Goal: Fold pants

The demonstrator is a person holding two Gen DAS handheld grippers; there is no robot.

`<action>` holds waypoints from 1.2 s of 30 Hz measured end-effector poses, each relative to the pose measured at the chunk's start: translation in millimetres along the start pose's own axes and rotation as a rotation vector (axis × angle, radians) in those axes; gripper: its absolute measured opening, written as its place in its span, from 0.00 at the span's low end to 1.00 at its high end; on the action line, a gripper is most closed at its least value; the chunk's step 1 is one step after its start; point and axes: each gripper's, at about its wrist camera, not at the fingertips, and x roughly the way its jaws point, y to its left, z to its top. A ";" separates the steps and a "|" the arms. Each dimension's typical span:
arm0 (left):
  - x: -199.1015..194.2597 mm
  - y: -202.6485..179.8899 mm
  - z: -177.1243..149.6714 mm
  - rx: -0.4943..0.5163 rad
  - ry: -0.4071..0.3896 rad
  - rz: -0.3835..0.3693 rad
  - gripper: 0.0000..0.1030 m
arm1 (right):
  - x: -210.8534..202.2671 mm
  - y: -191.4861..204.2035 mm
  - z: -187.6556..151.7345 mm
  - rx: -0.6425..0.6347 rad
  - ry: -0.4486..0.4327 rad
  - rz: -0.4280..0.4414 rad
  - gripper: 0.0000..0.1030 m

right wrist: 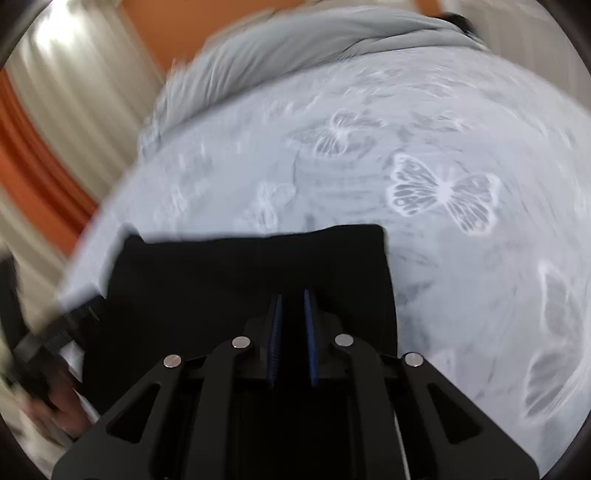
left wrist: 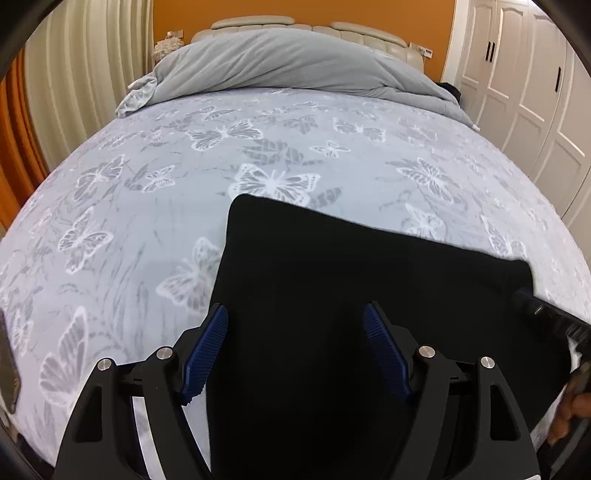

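Left wrist view: the black pants point(left wrist: 332, 295) lie folded flat on the bed point(left wrist: 147, 206), near its front edge. The left gripper point(left wrist: 295, 314) is wide apart above the pants and holds nothing. The right gripper point(right wrist: 293, 299) is almost closed over the pants; I cannot tell if cloth is pinched. A grey quilt point(left wrist: 288, 62) lies behind.

Butterfly-print bed point(left wrist: 147, 206); orange wall point(left wrist: 303, 13); white wardrobe doors point(left wrist: 517, 81)
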 end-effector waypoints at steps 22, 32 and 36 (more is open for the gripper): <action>-46.6 48.4 -1.0 -0.329 0.177 -0.417 0.26 | -50.3 9.0 -13.1 0.135 -0.016 0.264 0.30; -120.3 34.0 99.3 -0.183 -0.060 -0.397 0.26 | -90.2 54.4 72.9 -0.025 -0.162 0.340 0.30; -137.5 31.5 138.8 -0.131 -0.160 -0.372 0.26 | -95.1 73.5 116.2 -0.090 -0.227 0.365 0.30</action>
